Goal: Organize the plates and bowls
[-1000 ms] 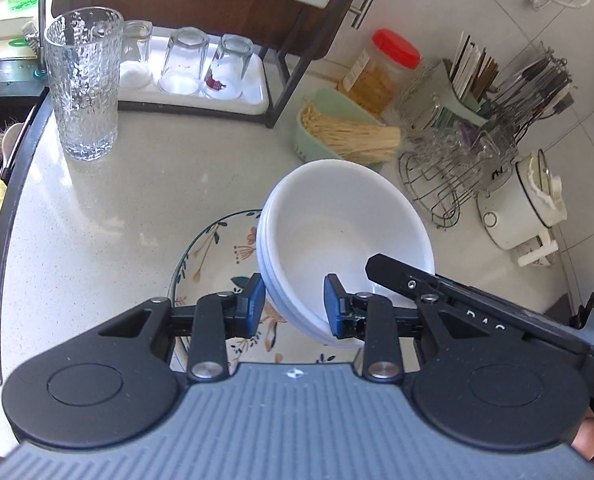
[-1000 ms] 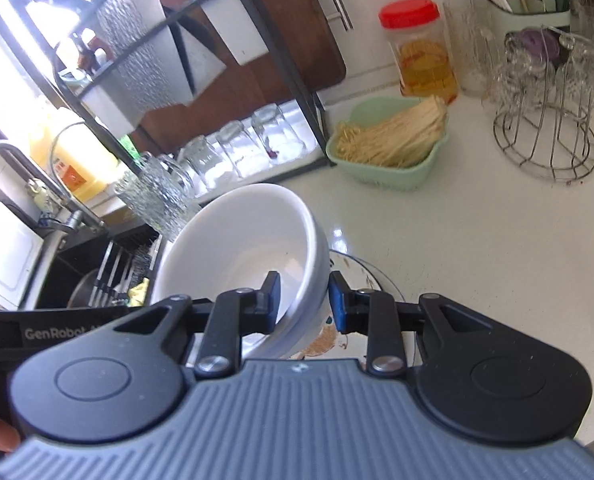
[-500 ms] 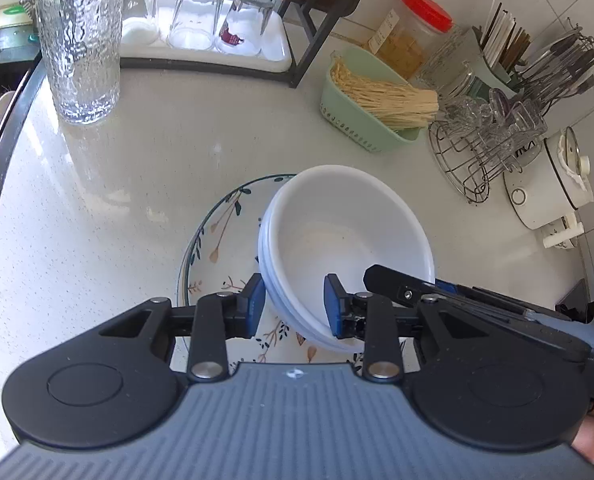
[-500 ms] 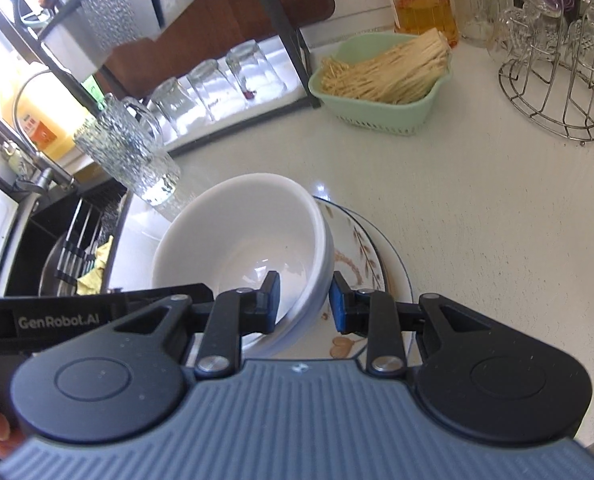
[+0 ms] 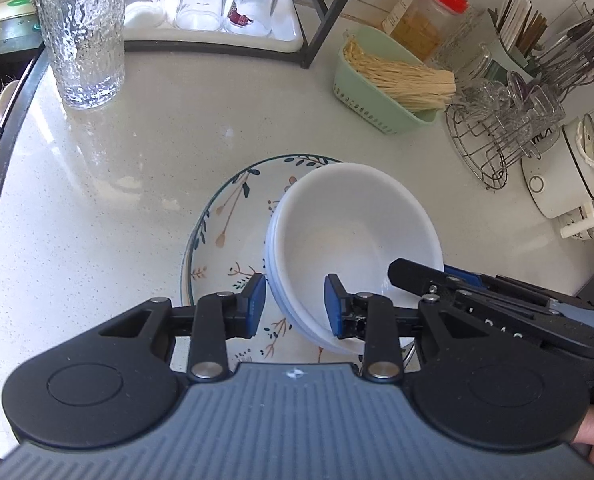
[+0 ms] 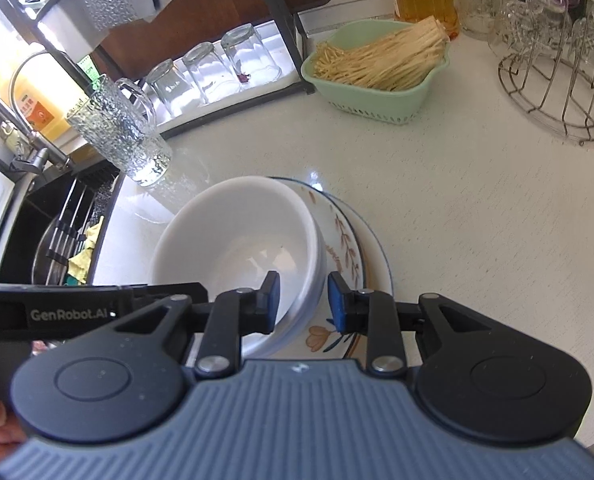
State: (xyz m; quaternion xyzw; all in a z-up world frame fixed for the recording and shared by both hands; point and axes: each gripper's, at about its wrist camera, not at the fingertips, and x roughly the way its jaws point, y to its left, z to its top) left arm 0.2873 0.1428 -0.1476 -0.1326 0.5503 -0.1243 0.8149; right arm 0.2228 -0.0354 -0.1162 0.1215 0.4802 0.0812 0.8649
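A stack of white bowls [image 5: 349, 232] [image 6: 237, 240] sits tilted inside a floral plate [image 5: 225, 220] [image 6: 345, 248] on the pale counter. My left gripper [image 5: 295, 304] straddles the stack's near-left rim. Its jaws are opening, and the left pad [image 5: 257, 300] stands just clear of the rim. From the opposite side my right gripper [image 6: 303, 304] is shut on the rim, one pad inside the top bowl and one outside. A second plate's blue edge [image 6: 381, 264] shows under the floral one.
A tall textured glass [image 5: 81, 36] stands at the back left beside the sink edge [image 5: 5, 128]. Upturned glasses on a white tray [image 5: 209, 20] sit under a black rack. A green basket of noodles [image 5: 381, 88], a wire glass rack [image 5: 497, 136] and a small white pot [image 5: 565, 176] line the right.
Both grippers have sunk with the bowls, which now rest in the floral plate. The left jaws have spread slightly. The right jaws keep the same gap.
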